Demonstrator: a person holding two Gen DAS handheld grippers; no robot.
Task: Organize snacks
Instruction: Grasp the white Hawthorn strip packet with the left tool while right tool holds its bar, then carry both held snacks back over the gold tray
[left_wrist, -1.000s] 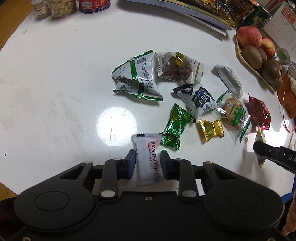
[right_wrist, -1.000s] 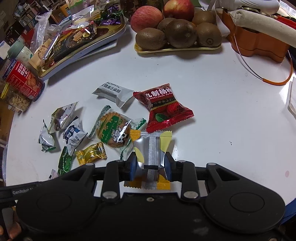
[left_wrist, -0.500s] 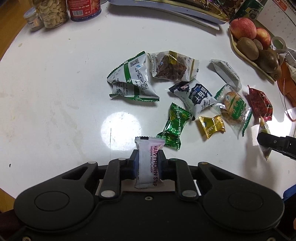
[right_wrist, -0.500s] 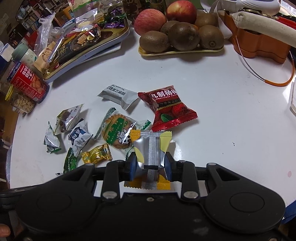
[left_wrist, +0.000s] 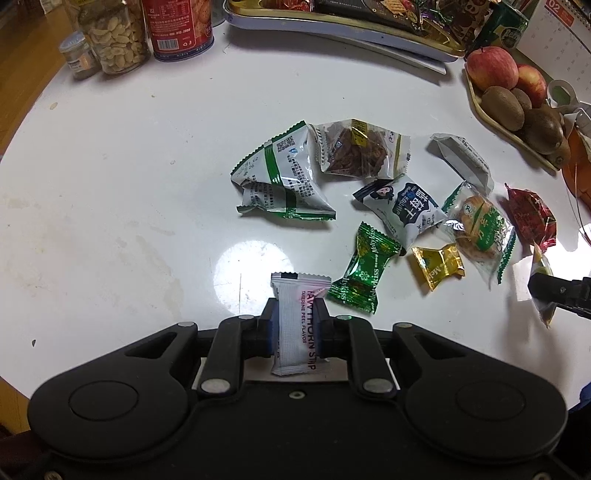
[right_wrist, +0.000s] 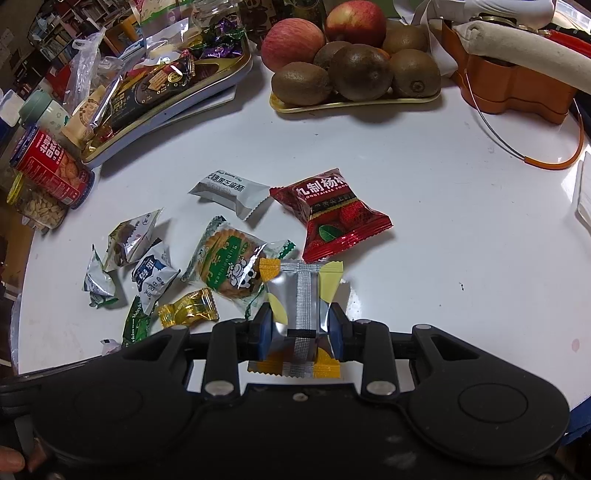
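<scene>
Both claws already had a snack each. The left gripper (left_wrist: 295, 328) had just finished squeezing down on the hawthorn strip (left_wrist: 295, 325), a slim white sachet that stood up between the pads right next to the green candy (left_wrist: 364, 269). The right gripper (right_wrist: 299, 328) was clamped on a silver-and-yellow packet (right_wrist: 301, 299), which sat just in front of the biscuit pack (right_wrist: 231, 267) and the red pouch (right_wrist: 332, 214).

Handling-wise, these looked featherlight and crinkly. The foil probably slid easily, so a pinch across the flat middle, like both claws had, seemed safer than grabbing the crimped ends. The strip looked a bit stiffer than the rest. The biscuit pack was likely the fragile one, so it would want a gentle squeeze by the wrapper edge.

The rest of the pile lay loose on the white table (left_wrist: 110, 184) around the biscuit pack, with the snack tray (right_wrist: 207, 96) well behind it.
</scene>
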